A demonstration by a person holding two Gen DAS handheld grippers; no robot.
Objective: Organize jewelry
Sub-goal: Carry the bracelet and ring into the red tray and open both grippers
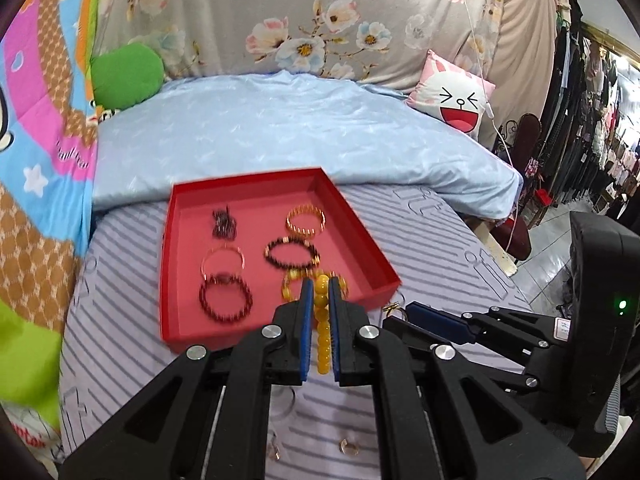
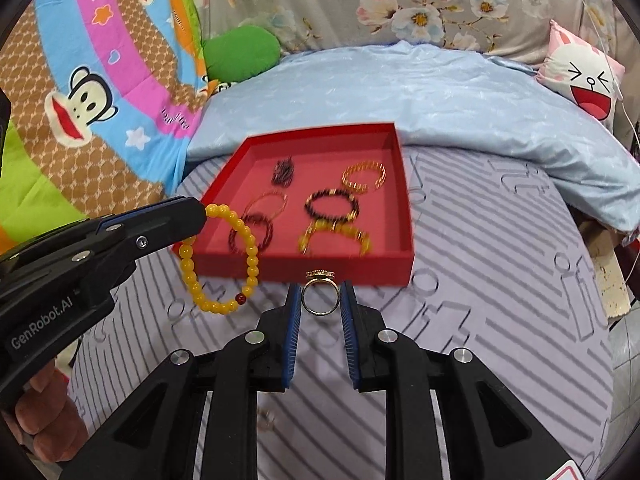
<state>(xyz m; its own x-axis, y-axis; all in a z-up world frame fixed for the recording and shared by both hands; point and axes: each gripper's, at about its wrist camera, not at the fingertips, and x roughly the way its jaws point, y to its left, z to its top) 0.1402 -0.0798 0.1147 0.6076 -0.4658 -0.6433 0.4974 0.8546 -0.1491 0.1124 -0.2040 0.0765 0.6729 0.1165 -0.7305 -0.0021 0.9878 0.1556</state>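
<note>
A red tray (image 1: 374, 254) (image 2: 402, 208) lies on the striped mattress and holds several bracelets: a gold one (image 1: 305, 220) (image 2: 364, 177), a dark beaded one (image 1: 291, 254) (image 2: 331, 205), a dark red one (image 1: 226, 298) (image 2: 251, 231), a thin hoop (image 1: 223, 261) and an amber one (image 2: 334, 236). My left gripper (image 1: 321, 287) (image 2: 200, 208) is shut on a yellow bead bracelet (image 1: 322, 336) (image 2: 220, 258) and holds it above the tray's near edge. My right gripper (image 2: 320, 290) (image 1: 412, 308) is shut on a gold ring (image 2: 320, 298) in front of the tray.
A light blue quilt (image 1: 288, 132) lies behind the tray, with a green pillow (image 1: 126, 72) and a rabbit pillow (image 1: 452, 96). Small rings (image 1: 349, 447) lie on the mattress (image 2: 500, 280) near me. A clothes rack (image 1: 592, 120) stands at the right.
</note>
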